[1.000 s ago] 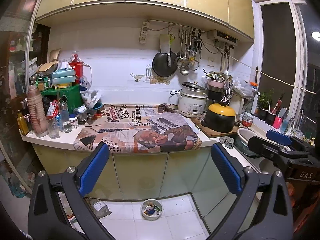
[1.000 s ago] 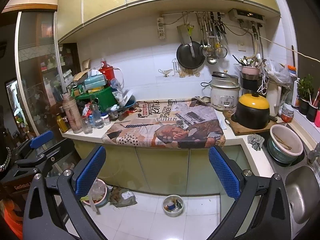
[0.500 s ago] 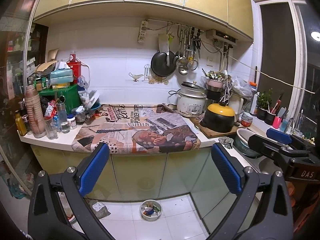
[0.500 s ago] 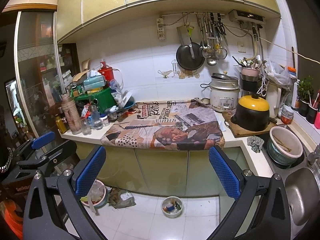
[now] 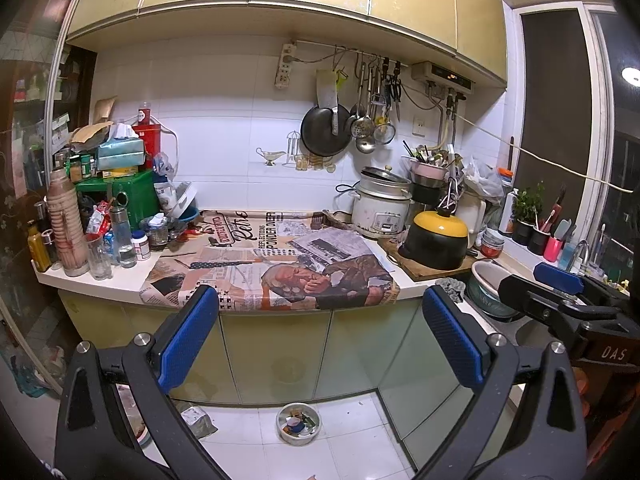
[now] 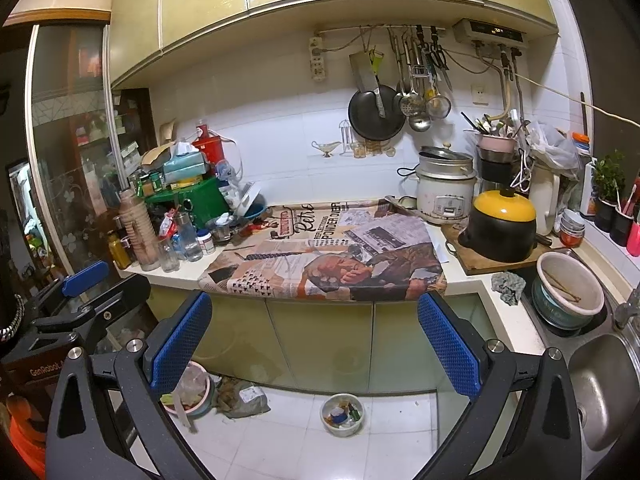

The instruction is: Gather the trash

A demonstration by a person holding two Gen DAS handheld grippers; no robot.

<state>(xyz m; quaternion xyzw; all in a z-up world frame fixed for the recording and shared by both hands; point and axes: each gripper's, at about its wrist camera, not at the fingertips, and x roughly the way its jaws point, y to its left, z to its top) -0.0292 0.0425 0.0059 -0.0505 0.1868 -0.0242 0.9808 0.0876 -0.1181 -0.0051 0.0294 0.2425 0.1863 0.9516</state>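
Observation:
On the white floor tiles stands a small white bowl [image 5: 298,423] [image 6: 342,408] holding scraps. Left of it lie a crumpled grey wrapper [image 6: 242,397] [image 5: 195,420] and a pink-rimmed bowl [image 6: 188,388] with leftovers. Newspaper sheets [image 5: 272,264] [image 6: 324,256] cover the white counter [image 5: 120,280]. My left gripper [image 5: 320,336] is open and empty, held well back from the counter. My right gripper [image 6: 314,338] is open and empty too, at a similar distance. Each gripper shows at the edge of the other's view.
Bottles, cups and a green box [image 5: 120,200] crowd the counter's left end. A rice cooker [image 5: 382,208], a black pot with a yellow lid [image 5: 438,240] on a board, a grey rag [image 6: 508,282], a basin [image 6: 568,292] and a steel sink [image 6: 604,392] stand right. Pale green cabinet doors [image 5: 276,352] run below.
Both views have shifted slightly, with the counter drifting a little in frame. Both grippers stay open.

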